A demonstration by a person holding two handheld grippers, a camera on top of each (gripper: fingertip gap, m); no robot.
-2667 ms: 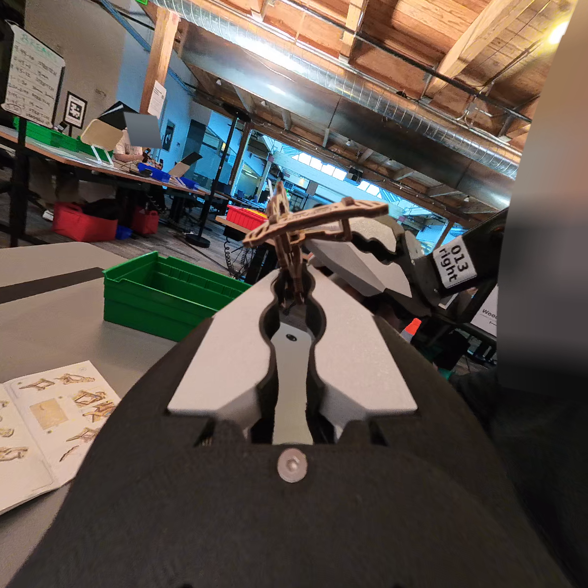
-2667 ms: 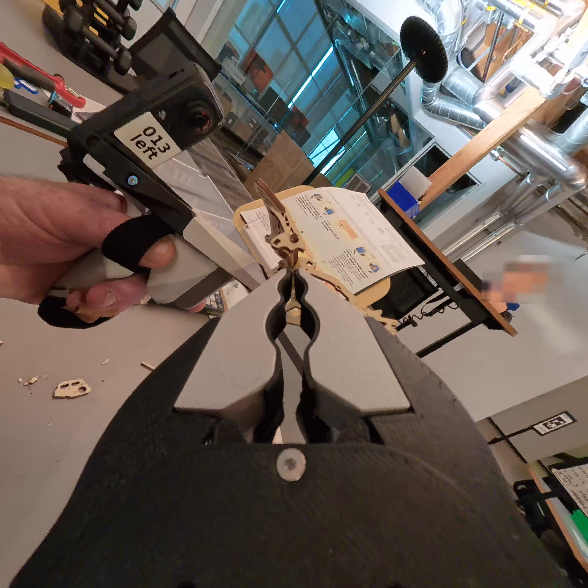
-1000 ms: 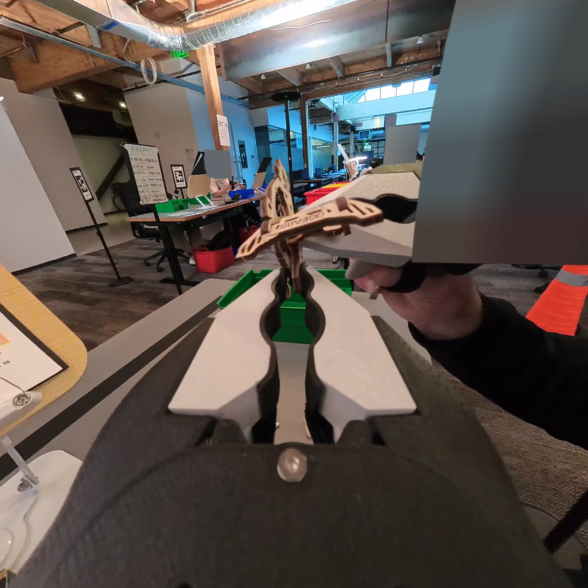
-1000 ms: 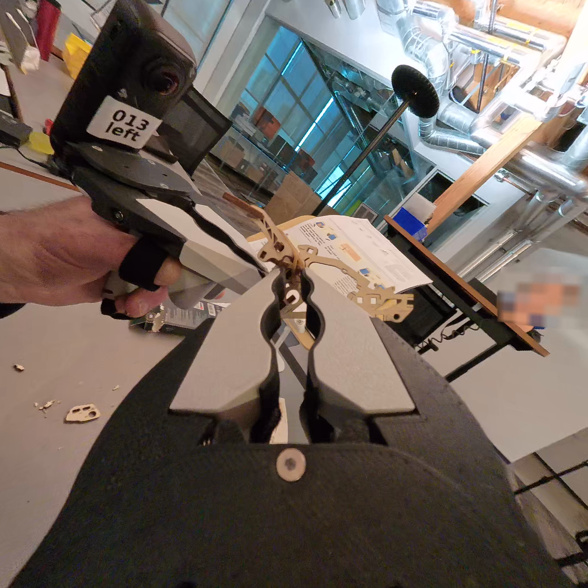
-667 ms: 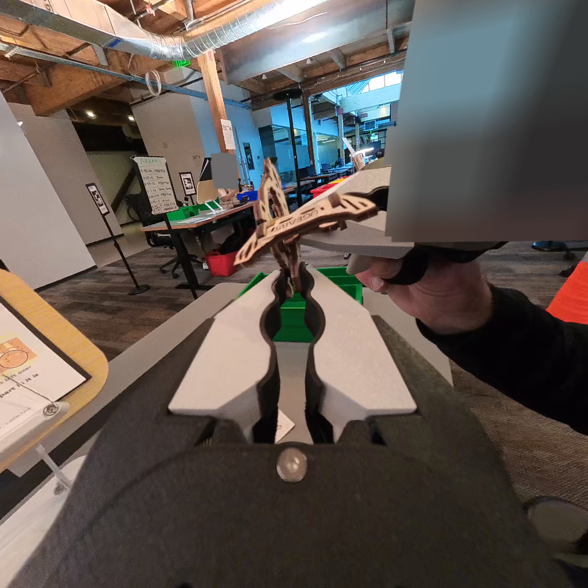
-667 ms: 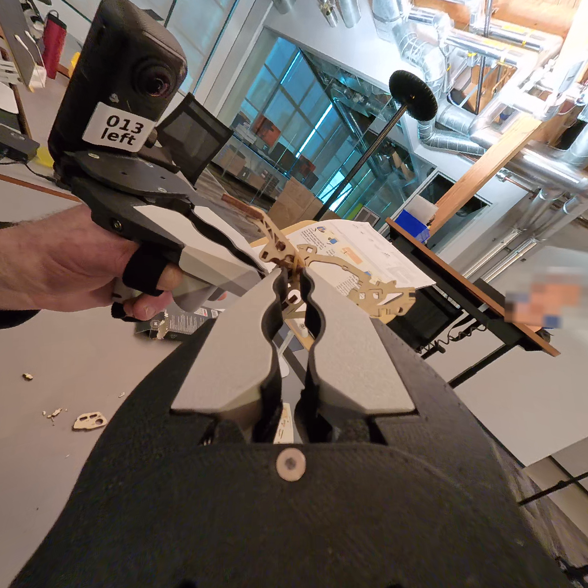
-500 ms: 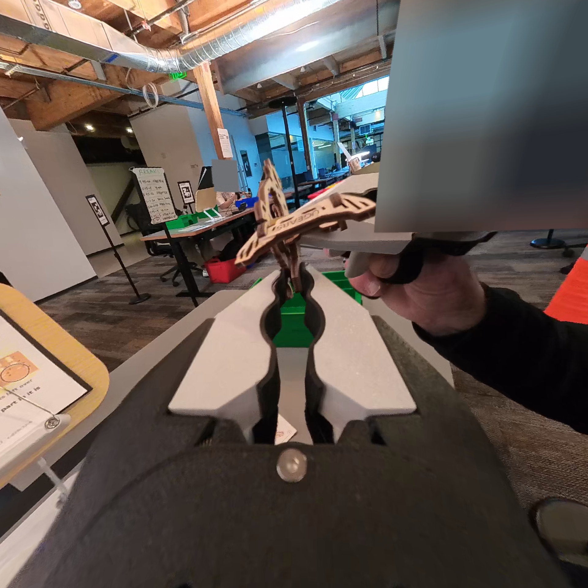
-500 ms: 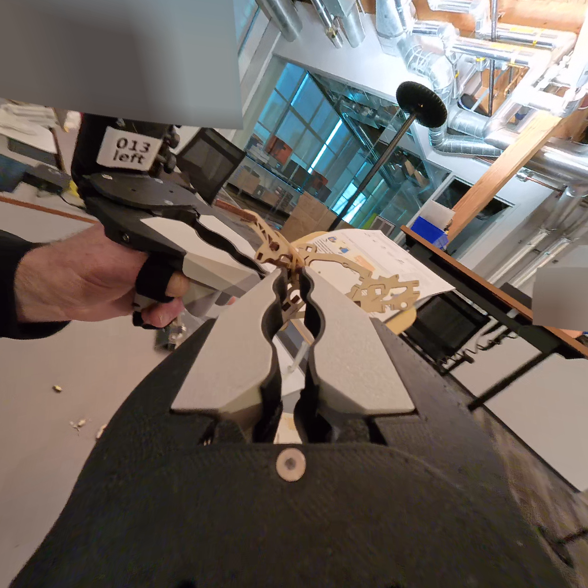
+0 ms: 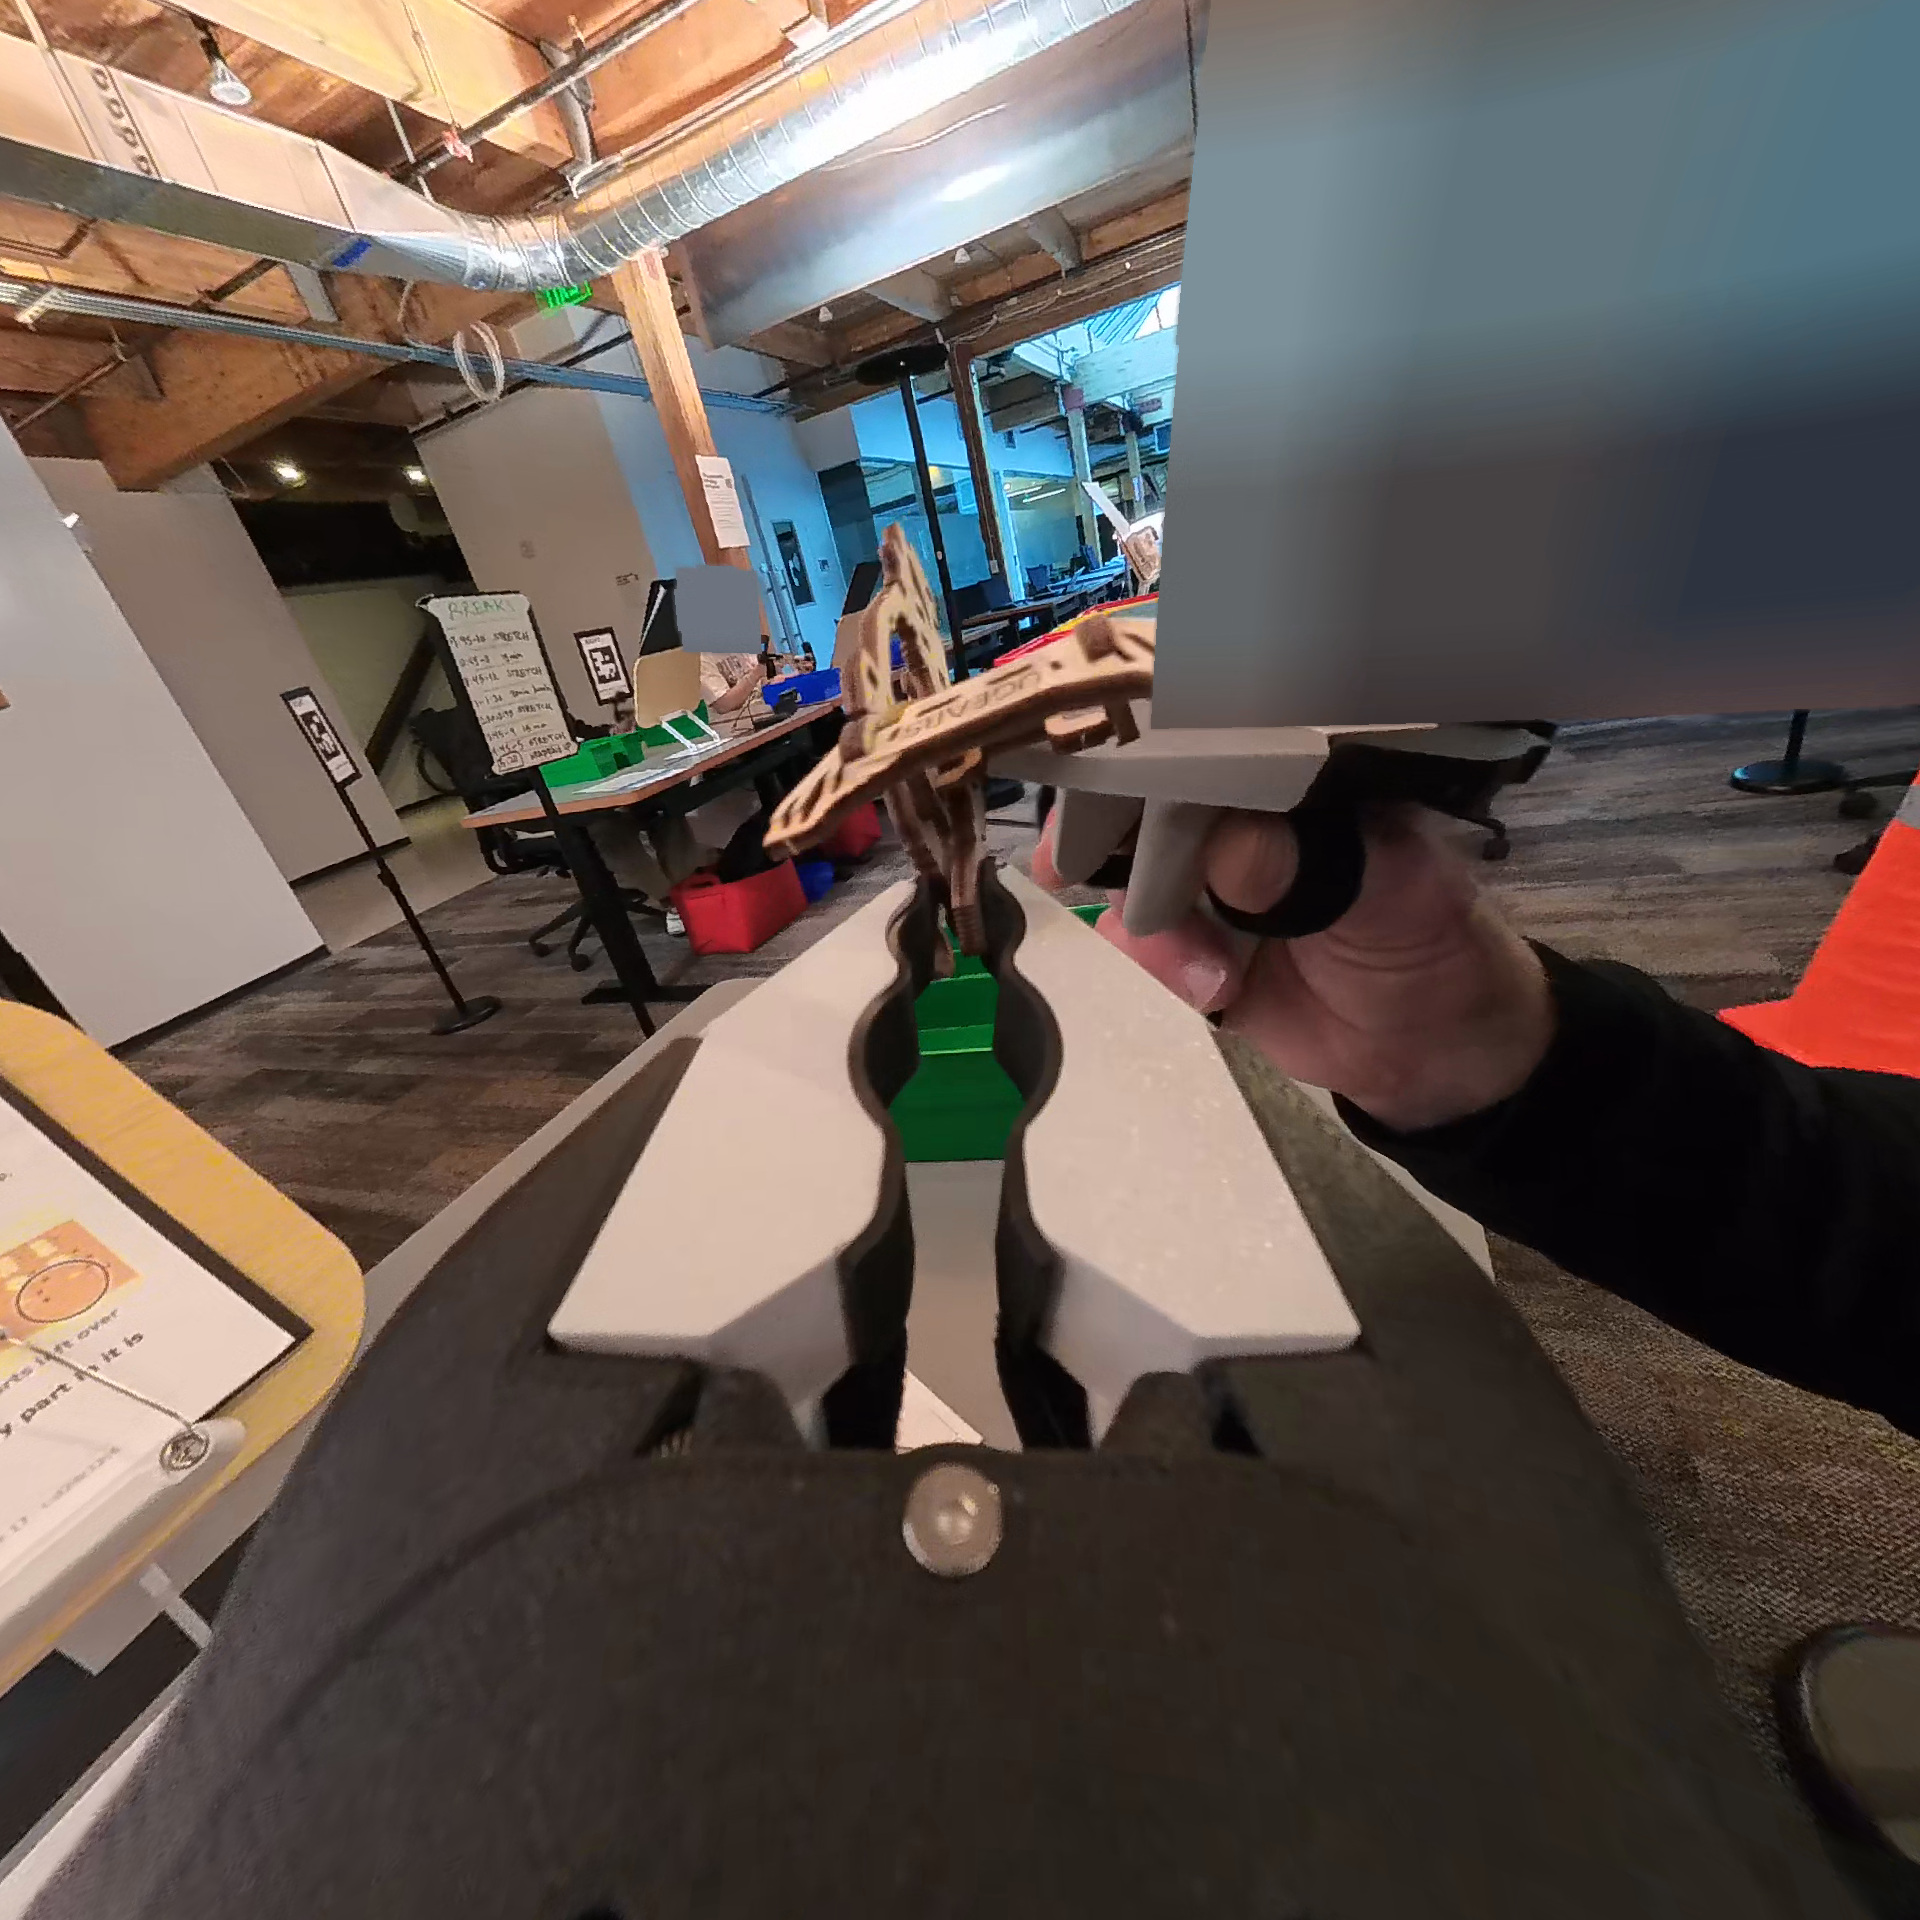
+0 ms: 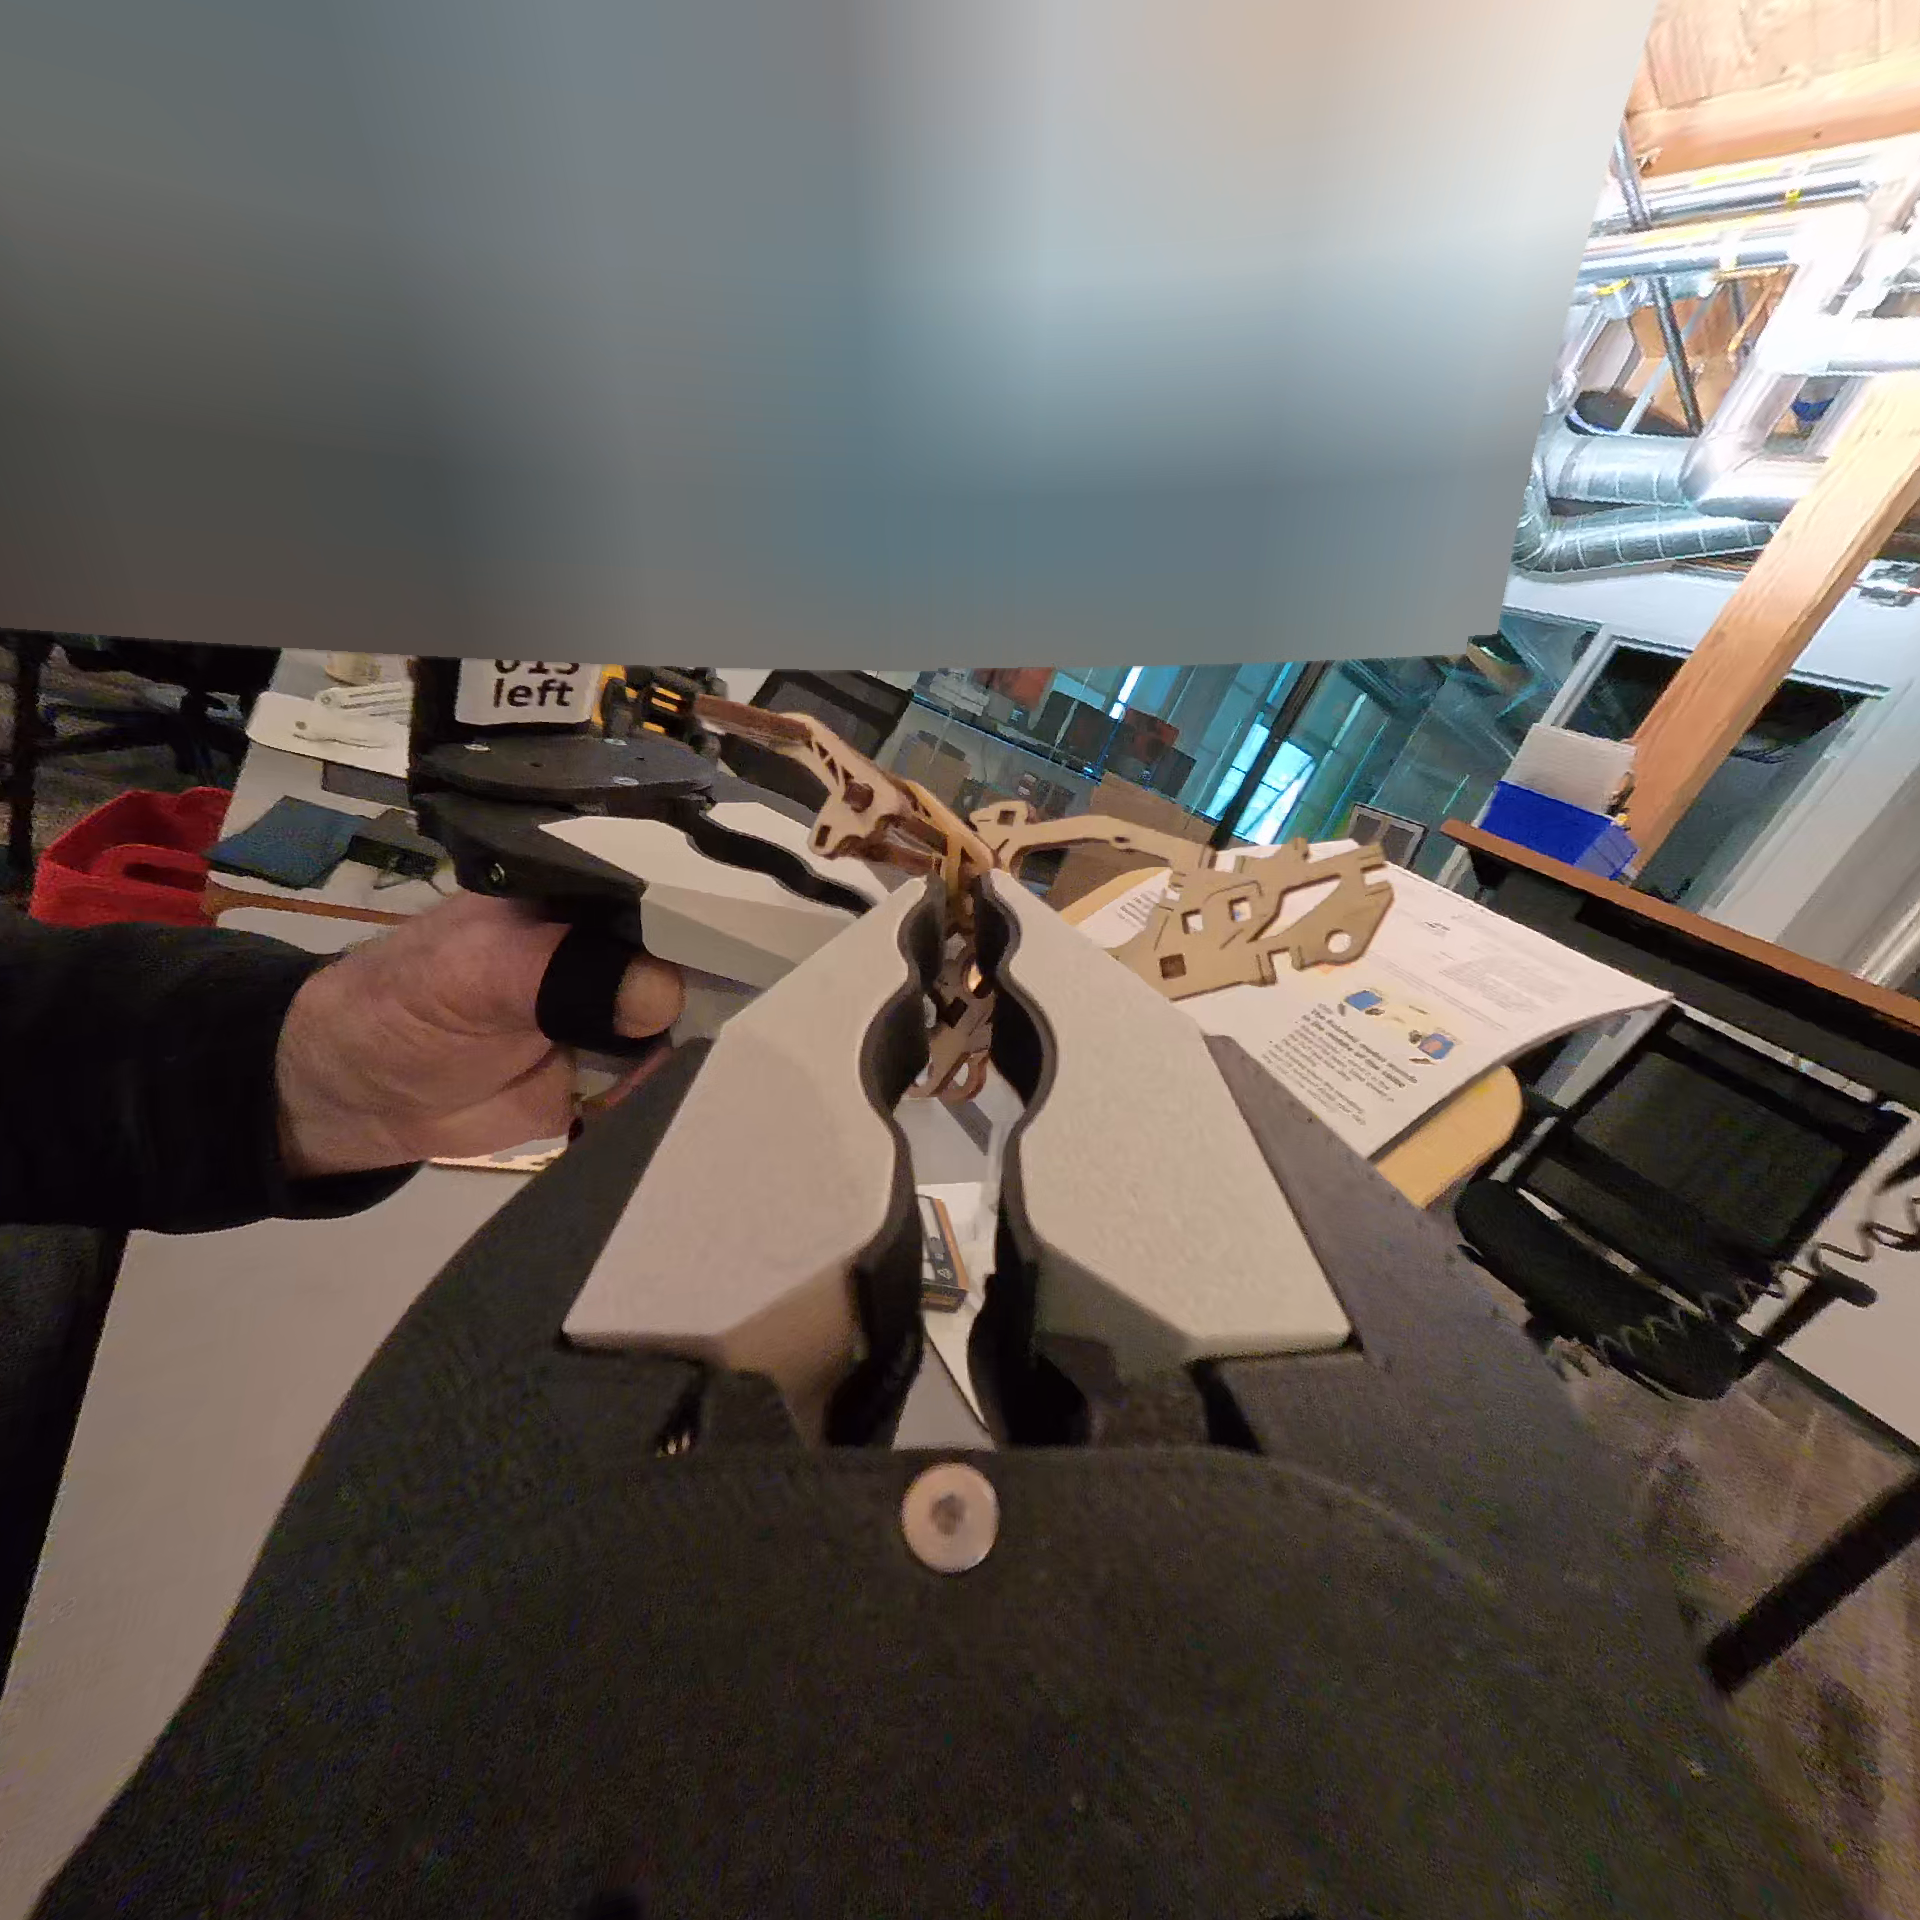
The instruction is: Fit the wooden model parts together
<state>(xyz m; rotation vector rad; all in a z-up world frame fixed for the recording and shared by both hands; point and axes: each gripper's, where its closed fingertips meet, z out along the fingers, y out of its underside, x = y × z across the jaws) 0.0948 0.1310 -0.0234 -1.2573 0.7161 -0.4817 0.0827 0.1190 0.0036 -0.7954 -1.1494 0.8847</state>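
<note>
The light wooden model (image 9: 966, 727) is held in the air between both grippers. My left gripper (image 9: 951, 894) is shut on the lower end of its upright part. A flat cross part runs right into the right gripper (image 9: 1039, 758), held by a hand (image 9: 1351, 966). In the right wrist view my right gripper (image 10: 961, 899) is shut on the model (image 10: 1247, 925), and a small part hangs between its fingers. The left gripper (image 10: 821, 883) comes in from the left and grips the same model, held by a hand (image 10: 447, 1029). Large blurred patches cover the upper views.
A green bin (image 9: 951, 1081) shows between the left fingers, on the grey table (image 10: 208, 1351). A wooden clipboard with an instruction sheet (image 10: 1455, 997) stands nearby and also shows in the left wrist view (image 9: 156, 1247). A red bag (image 10: 125, 852) lies behind. Desks and stands fill the room. Only a small space, under 4 cm, lies between the two pairs of fingers.
Both grippers have swung together with the model from pointing up at the ceiling to nearly level. Both have stayed shut on the model throughout.
</note>
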